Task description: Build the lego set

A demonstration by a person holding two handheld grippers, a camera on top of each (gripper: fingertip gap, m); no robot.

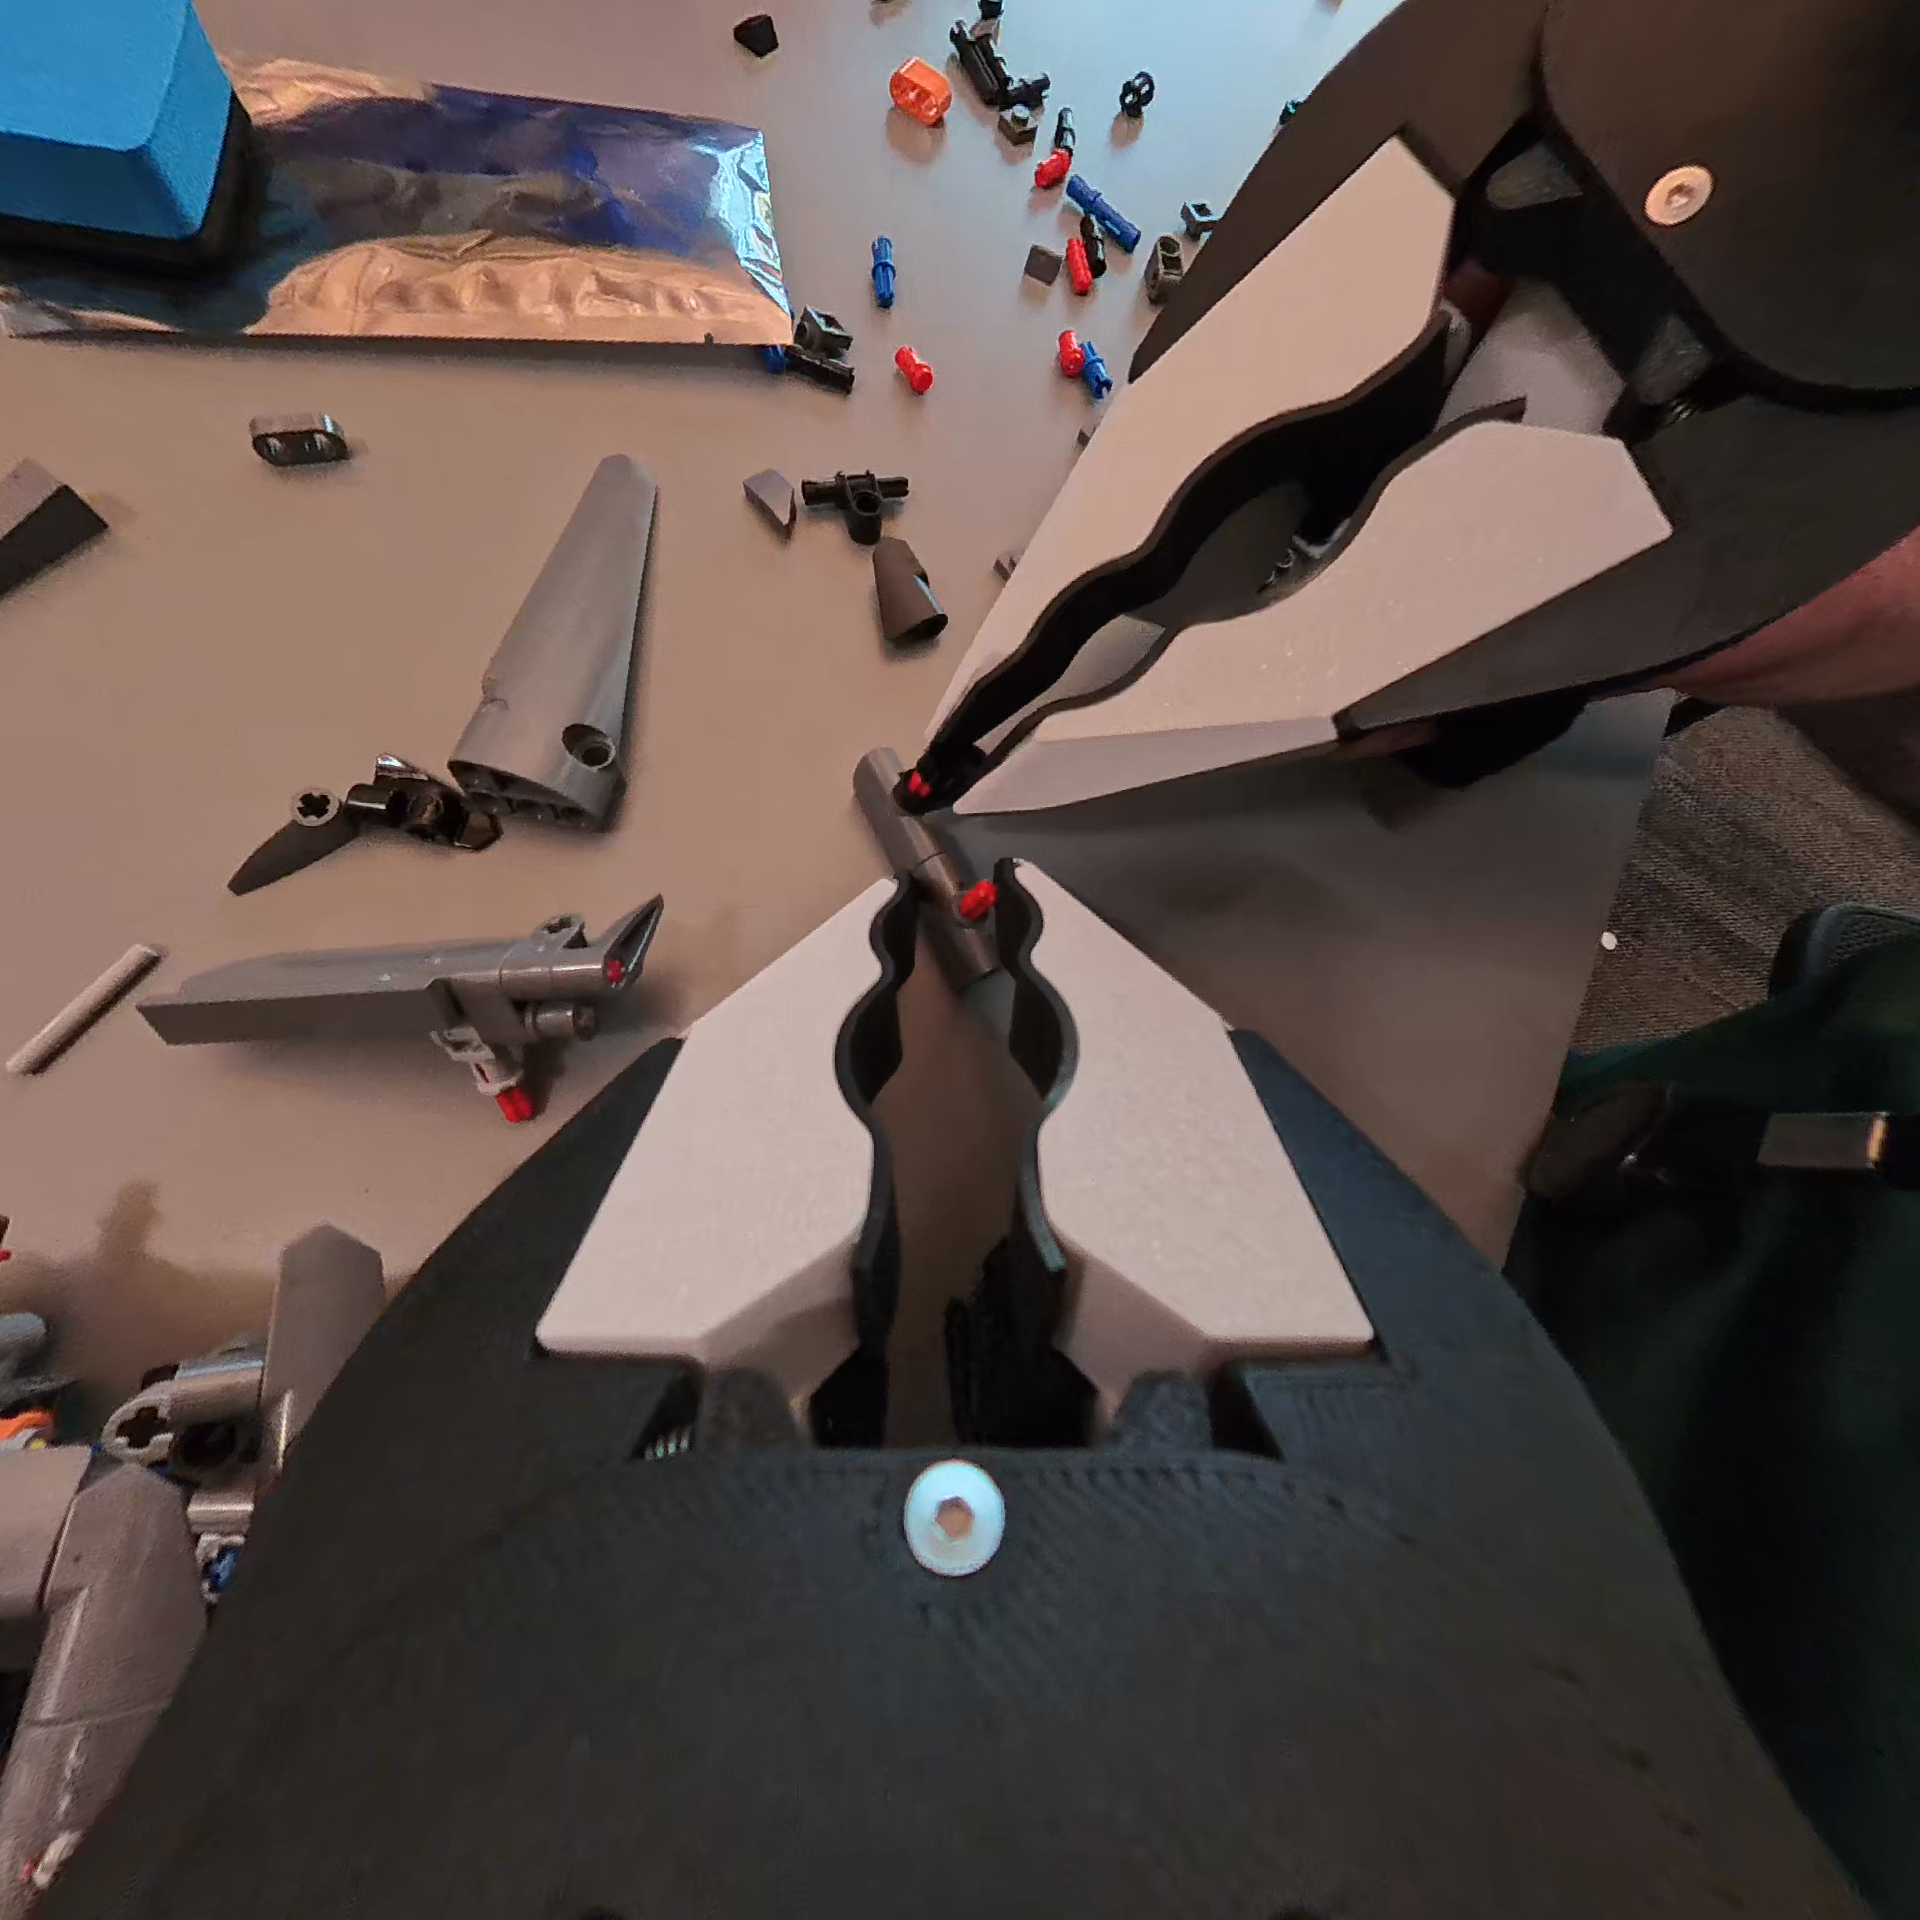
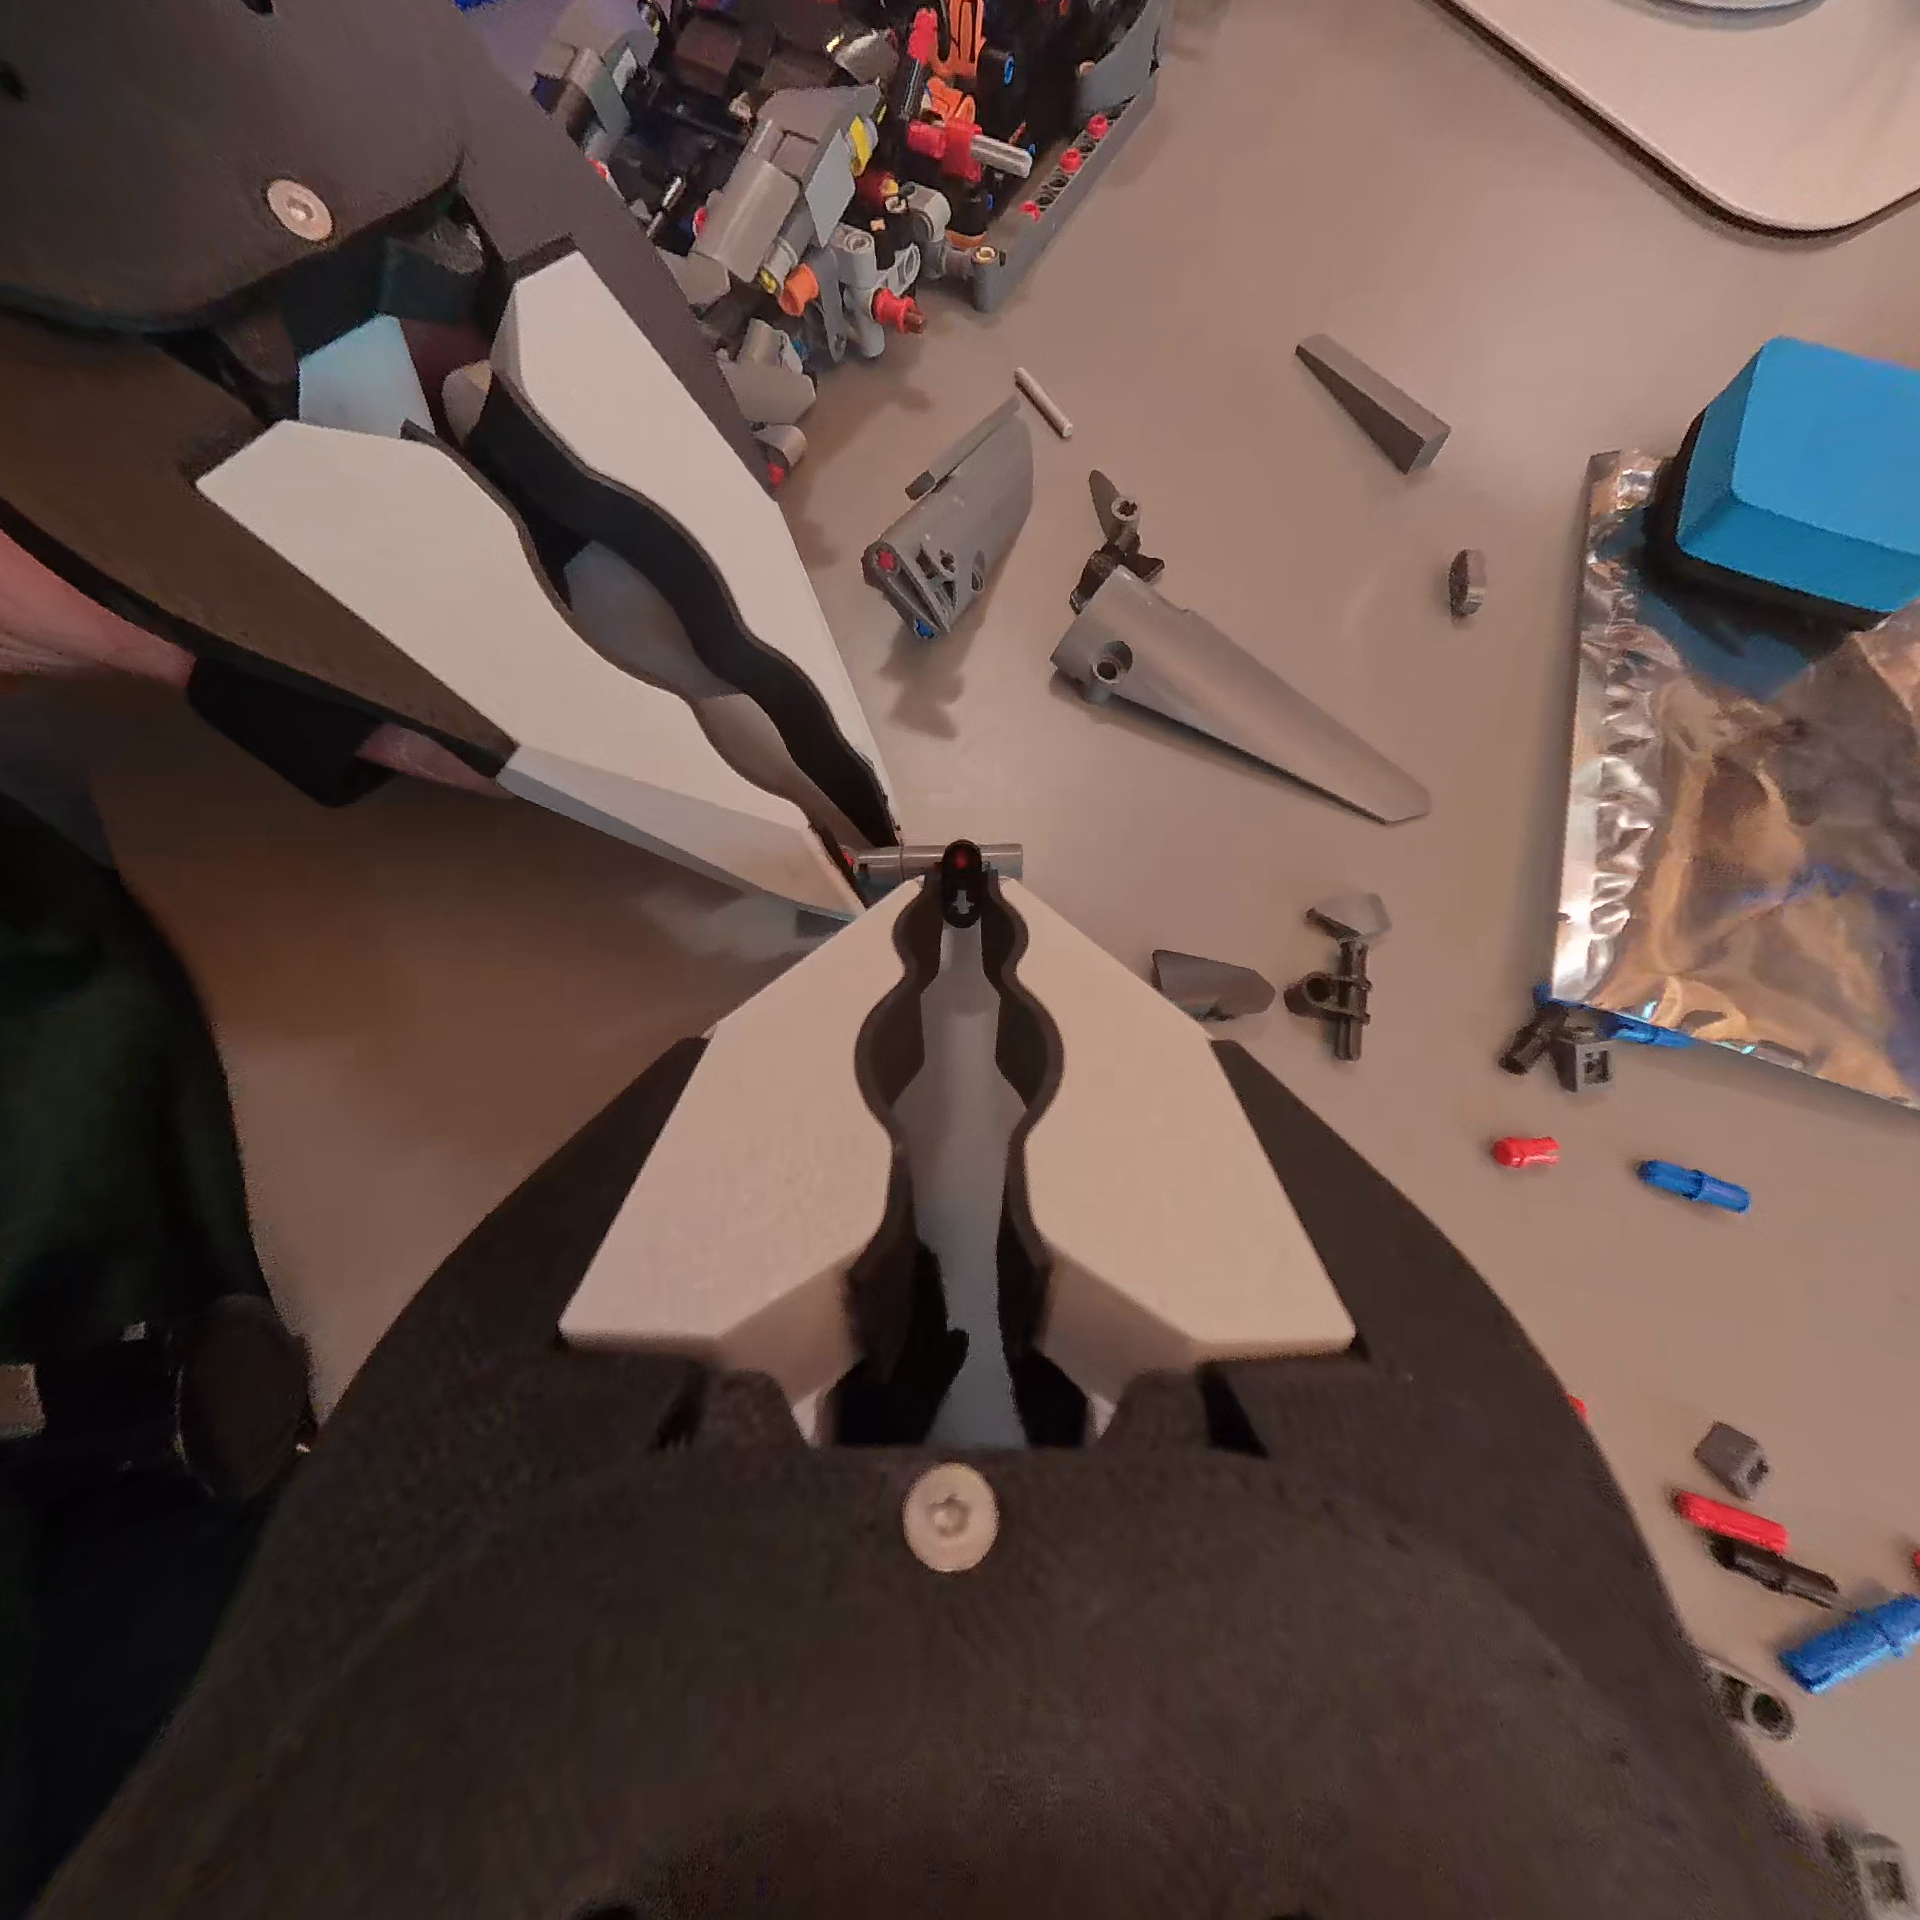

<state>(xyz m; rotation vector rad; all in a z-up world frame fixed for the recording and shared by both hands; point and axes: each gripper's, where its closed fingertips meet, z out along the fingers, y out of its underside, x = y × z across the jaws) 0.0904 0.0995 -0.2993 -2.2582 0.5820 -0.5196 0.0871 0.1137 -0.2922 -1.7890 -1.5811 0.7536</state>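
L gripper [image 1: 956, 904] clamped on grey rod [image 1: 914, 831] w/ red pin; R gripper [image 2: 961, 883] pinching black connector [image 2: 961, 899] against rod's end, above table [image 1: 312, 623].

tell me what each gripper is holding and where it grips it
The left gripper clamps the grey rod assembly at its lower end, by a red pin. The right gripper pinches a small black connector at the rod's other end.

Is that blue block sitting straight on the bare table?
No. In the right wrist view the blue block rests on one end of a crinkled silver foil bag that lies on the table.
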